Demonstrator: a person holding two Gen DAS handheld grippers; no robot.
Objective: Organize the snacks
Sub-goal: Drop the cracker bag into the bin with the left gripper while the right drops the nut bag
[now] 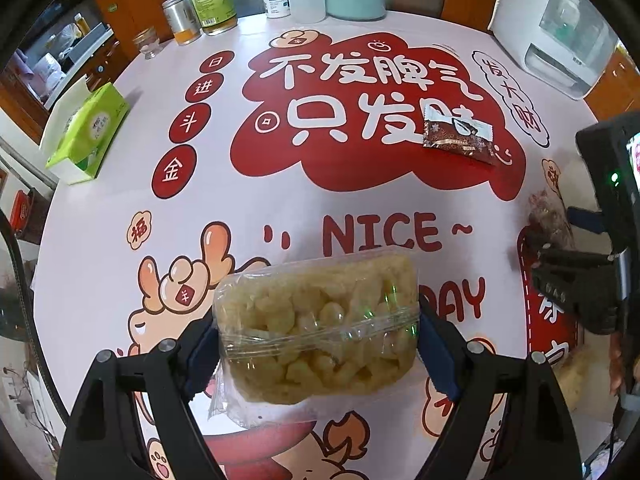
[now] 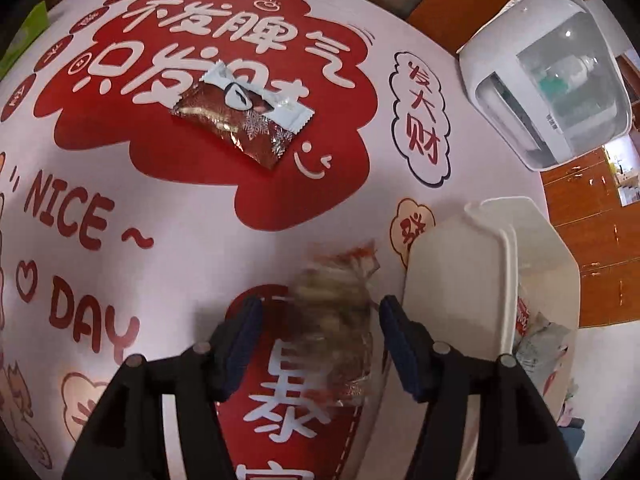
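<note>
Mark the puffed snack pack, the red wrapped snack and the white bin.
puffed snack pack (image 1: 316,328): left wrist view, middle of the clear wrapper.
red wrapped snack (image 2: 244,120): right wrist view, centre of the packet.
white bin (image 2: 452,276): right wrist view, outer wall.

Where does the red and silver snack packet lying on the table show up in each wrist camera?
Left wrist: the snack packet lies right of centre in the upper half, on the red cloud print.
Right wrist: the snack packet lies left of centre in the upper half, on the same print.
Shared landmark: the white appliance at the table's far right edge.
</note>
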